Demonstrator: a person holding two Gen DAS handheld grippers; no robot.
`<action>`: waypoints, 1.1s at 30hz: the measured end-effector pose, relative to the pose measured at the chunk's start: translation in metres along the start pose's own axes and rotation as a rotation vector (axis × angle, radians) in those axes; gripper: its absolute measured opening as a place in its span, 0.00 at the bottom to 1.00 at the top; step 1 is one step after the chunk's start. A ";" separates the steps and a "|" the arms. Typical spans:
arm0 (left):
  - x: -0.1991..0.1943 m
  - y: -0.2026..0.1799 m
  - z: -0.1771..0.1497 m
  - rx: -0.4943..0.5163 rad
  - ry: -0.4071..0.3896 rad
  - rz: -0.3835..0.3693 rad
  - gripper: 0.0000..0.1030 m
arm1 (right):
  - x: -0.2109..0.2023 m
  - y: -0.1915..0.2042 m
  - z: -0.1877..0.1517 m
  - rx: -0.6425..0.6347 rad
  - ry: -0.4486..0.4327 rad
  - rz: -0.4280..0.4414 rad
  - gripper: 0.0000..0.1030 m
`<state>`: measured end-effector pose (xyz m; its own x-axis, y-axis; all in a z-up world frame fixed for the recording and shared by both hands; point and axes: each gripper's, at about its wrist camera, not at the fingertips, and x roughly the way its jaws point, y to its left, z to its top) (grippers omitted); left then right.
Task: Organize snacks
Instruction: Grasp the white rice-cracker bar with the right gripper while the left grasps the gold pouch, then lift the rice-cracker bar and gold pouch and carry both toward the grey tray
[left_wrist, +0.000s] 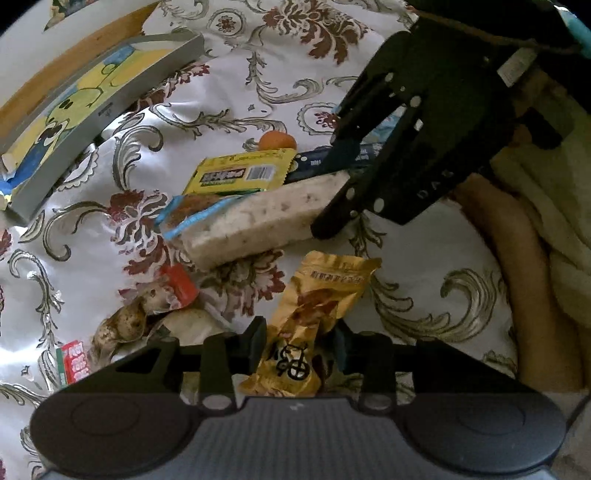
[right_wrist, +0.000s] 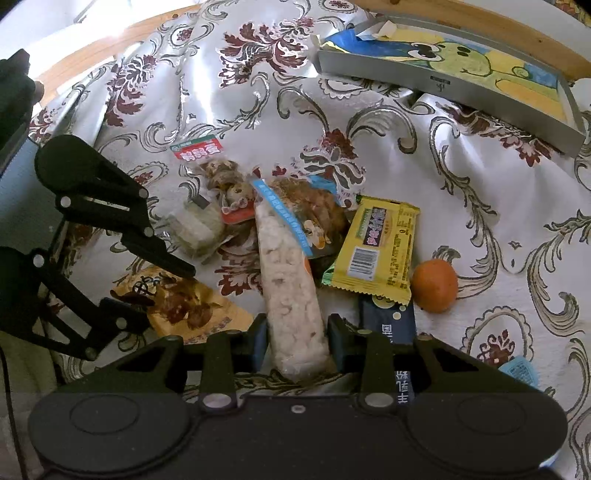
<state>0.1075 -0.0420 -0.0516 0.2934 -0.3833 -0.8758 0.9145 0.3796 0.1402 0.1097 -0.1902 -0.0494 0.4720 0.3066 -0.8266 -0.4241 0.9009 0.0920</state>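
Between my left gripper (left_wrist: 299, 345) fingers sits the near end of a gold foil snack packet (left_wrist: 314, 314); the pads (left_wrist: 258, 338) press its crumpled sides, so I am clamped on it, the rest of the packet running away from me over the flowered cloth (left_wrist: 424, 258). My right gripper (right_wrist: 297, 341) has its fingers closed against the near end of a long clear pack of pale rice crackers (right_wrist: 288, 280), which lies on the cloth and reaches far into the pile. The gold packet bears dark printed characters near my pads and a picture of brown pieces; I cannot read the words. The cracker pack has a blue strip with small white writing at its far end, too small to read. Just right of it lies a yellow wrapper (right_wrist: 380, 247) with a barcode and a dark label in characters, overlapping a dark blue packet (right_wrist: 391, 325) with white characters. An orange round fruit (right_wrist: 434, 284) rests just right of the yellow wrapper. Left of the cracker pack are a clear bag of speckled eggs (right_wrist: 225, 181) with a red and green label, and a small clear pack of white pieces (right_wrist: 195, 229). Far right stands a grey tray (right_wrist: 443, 86) lined with a cartoon drawing in yellow, green and blue.
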 end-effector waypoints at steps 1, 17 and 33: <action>0.000 0.001 0.000 -0.013 -0.002 0.004 0.41 | 0.000 0.000 0.000 0.001 0.000 -0.002 0.36; -0.010 0.006 0.001 -0.245 0.005 0.072 0.25 | 0.001 0.010 -0.002 -0.045 -0.042 -0.022 0.33; -0.033 0.036 -0.010 -0.630 -0.067 0.034 0.19 | -0.014 0.033 -0.006 -0.196 -0.140 -0.122 0.31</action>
<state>0.1278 -0.0070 -0.0226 0.3544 -0.4064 -0.8422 0.5710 0.8073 -0.1493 0.0846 -0.1660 -0.0382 0.6253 0.2515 -0.7388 -0.4927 0.8614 -0.1238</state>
